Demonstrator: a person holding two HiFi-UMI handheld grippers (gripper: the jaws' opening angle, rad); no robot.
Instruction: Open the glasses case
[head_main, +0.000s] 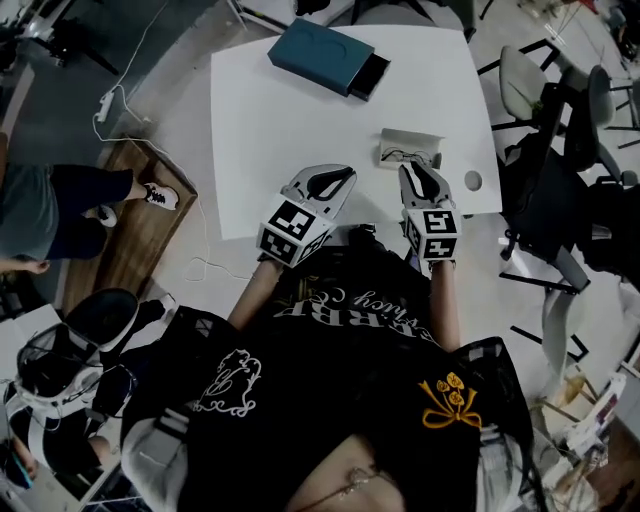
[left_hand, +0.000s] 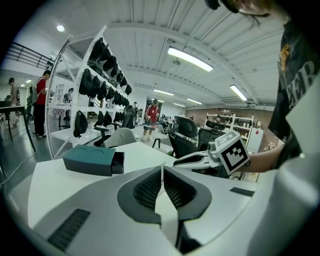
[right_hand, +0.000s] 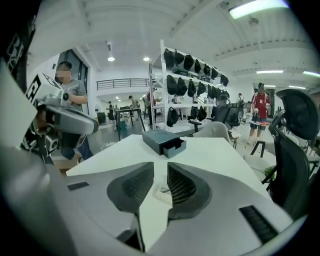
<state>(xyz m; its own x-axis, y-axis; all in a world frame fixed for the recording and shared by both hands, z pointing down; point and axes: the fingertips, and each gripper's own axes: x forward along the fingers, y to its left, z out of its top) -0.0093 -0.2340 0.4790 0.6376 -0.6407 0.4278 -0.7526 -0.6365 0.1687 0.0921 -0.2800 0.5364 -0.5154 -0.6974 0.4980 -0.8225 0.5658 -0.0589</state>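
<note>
The glasses case (head_main: 410, 148) lies on the white table (head_main: 300, 130) near its right front corner, a small pale box with its long side running left to right in the head view. Thin dark lines show on it that we take for the frame of the glasses, so we judge the lid may already be up, though we cannot be sure. Our right gripper (head_main: 413, 172) points up the picture straight at it, tips just short of its near long side, so the case lies crosswise directly ahead of that claw. In the right gripper view the jaws stand partly apart with nothing pressed between them, and the case (right_hand: 161, 191) shows through the gap, lower down on the table. Our left gripper (head_main: 343, 177) sits to the left of the case and angles toward it. Its jaws are closed tip to tip on nothing in the left gripper view. The right hand is plainly the nearer one. A teal box (head_main: 320, 55) with its drawer partly out sits well apart at the far edge.
</note>
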